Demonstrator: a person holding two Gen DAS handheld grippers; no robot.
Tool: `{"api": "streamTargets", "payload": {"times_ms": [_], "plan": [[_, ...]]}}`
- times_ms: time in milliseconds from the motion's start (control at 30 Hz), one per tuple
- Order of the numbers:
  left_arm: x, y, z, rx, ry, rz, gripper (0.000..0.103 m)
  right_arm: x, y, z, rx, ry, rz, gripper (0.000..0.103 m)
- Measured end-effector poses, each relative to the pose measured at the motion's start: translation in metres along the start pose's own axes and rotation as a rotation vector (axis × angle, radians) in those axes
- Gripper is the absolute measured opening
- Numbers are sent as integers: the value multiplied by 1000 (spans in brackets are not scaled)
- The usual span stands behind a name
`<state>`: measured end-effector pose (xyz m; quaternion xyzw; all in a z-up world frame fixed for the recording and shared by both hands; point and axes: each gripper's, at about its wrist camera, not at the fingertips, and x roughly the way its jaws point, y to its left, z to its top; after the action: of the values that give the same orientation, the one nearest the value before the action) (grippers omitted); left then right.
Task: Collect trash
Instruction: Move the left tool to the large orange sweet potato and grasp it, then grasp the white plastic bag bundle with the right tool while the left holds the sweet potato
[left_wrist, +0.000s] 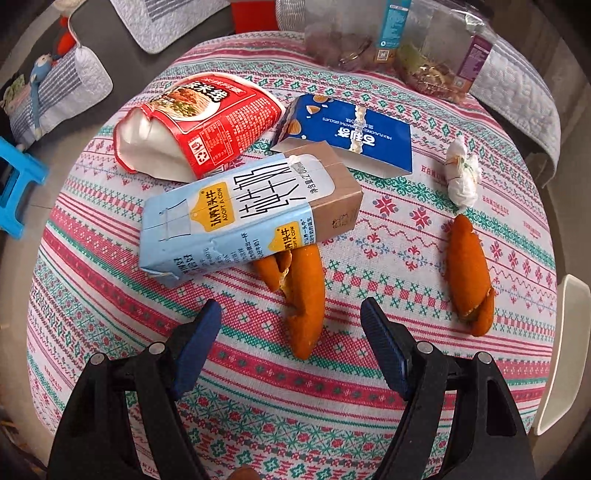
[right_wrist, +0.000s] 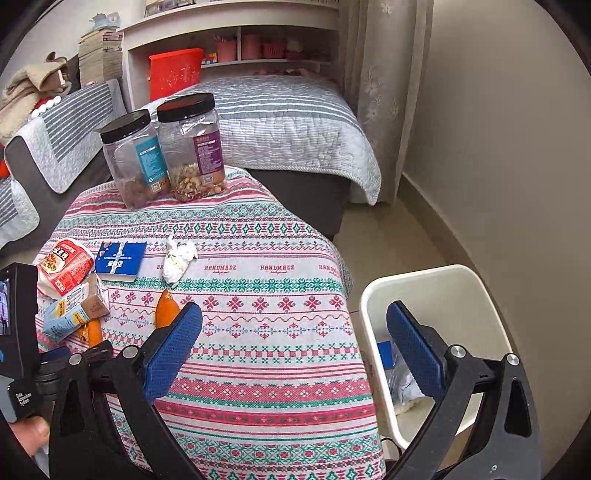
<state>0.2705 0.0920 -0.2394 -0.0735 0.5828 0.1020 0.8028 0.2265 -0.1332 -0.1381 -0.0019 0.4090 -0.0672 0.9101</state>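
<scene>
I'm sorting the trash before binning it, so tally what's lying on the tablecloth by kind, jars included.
Orange peel pieces: 2, one by the carton, one apart to its right
Milk carton: 1
Red noodle cup: 1
Blue biscuit box: 1
Crumpled tissue: 1
Snack jars: 2
Total: 8

A quilted grey-striped bed (right_wrist: 288, 122) sits mid-frame, white shelves (right_wrist: 236, 40) behind, lace curtain (right_wrist: 384, 74) and beige wall (right_wrist: 498, 147) right.
</scene>
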Motion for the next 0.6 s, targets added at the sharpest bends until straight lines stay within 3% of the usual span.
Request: {"api": "streamTargets", "payload": {"times_ms": [100,133,267,333,600], "plan": [[11,-2,2,3,8,4,72,10,7,1,4,29,16,96],[10,-4,2,12,-5,5,66,13,9,2,2,35,19,96],[2,-17,-4,98,-13,-16,25,24,19,3,-7,58,29,96],[-1,-20,-11,127,-14,-21,18,31,25,3,-9,76,38,96],[-47,-9,-38,166,-62,-99,14,68,51,12,-13,117,89,96]]}}
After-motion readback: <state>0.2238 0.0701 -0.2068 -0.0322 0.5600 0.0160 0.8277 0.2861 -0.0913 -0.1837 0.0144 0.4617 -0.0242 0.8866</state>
